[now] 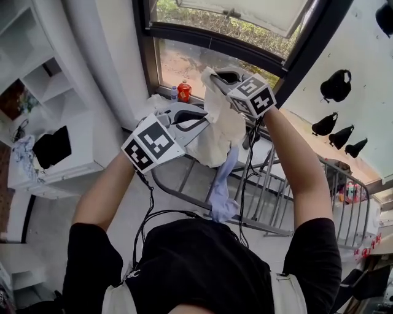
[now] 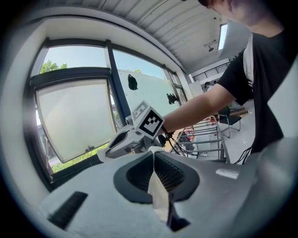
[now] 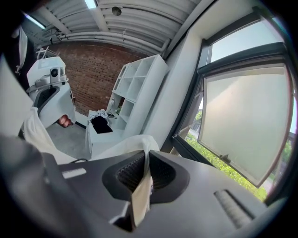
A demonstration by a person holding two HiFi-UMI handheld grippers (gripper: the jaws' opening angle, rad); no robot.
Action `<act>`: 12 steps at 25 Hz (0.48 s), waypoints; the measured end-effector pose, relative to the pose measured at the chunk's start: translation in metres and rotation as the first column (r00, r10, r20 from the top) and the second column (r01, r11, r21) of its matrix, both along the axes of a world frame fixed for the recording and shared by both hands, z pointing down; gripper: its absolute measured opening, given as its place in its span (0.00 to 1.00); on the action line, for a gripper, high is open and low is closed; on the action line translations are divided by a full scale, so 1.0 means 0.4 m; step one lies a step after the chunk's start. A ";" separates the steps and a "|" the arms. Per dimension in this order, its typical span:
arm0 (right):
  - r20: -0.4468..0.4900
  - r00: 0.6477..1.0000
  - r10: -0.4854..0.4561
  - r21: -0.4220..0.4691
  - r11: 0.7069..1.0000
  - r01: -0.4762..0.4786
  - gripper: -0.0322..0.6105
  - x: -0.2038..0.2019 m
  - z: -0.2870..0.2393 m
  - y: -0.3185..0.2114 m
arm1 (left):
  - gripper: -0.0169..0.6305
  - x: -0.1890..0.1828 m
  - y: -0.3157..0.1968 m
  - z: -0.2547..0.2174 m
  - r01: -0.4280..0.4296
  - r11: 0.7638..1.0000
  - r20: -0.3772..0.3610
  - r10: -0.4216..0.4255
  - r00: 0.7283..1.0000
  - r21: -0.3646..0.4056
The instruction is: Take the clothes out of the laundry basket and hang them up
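Over the rack (image 1: pixel 277 197), left gripper (image 2: pixel 152 155) and right gripper (image 3: pixel 146 155) jaws pinch the cream garment (image 1: pixel 224 132)

Studio-like indoor workspace: red brick wall (image 3: pixel 91 69), white open-cubby shelf unit (image 3: pixel 132 88), ribbed ceiling with strip light (image 3: pixel 91 3), large dark-framed window (image 3: pixel 242 116), grey metal drying rack (image 1: pixel 279 196).

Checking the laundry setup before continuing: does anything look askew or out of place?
The pale blue cloth hangs bunched like a rope against the drying rack, not spread out. The cream garment held above it looks fine.
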State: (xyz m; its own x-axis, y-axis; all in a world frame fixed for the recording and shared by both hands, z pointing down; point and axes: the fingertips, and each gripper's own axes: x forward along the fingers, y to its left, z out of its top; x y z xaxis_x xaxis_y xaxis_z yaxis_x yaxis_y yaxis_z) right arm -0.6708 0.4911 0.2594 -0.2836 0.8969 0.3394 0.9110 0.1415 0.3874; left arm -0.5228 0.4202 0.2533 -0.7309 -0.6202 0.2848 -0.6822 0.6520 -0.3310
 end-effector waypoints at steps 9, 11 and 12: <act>0.118 0.974 -0.194 -0.189 0.958 0.214 0.09 0.139 -0.323 0.172 | 0.05 0.079 0.037 -0.203 -0.007 0.999 0.193 -0.002 0.981 0.048; 0.123 0.972 -0.198 -0.197 0.956 0.220 0.09 0.144 -0.339 0.178 | 0.05 0.087 0.036 -0.218 -0.017 0.999 0.207 0.007 0.978 0.048; 0.118 0.974 -0.195 -0.188 0.958 0.215 0.09 0.141 -0.326 0.175 | 0.05 0.088 0.032 -0.217 -0.023 0.999 0.207 0.013 0.978 0.047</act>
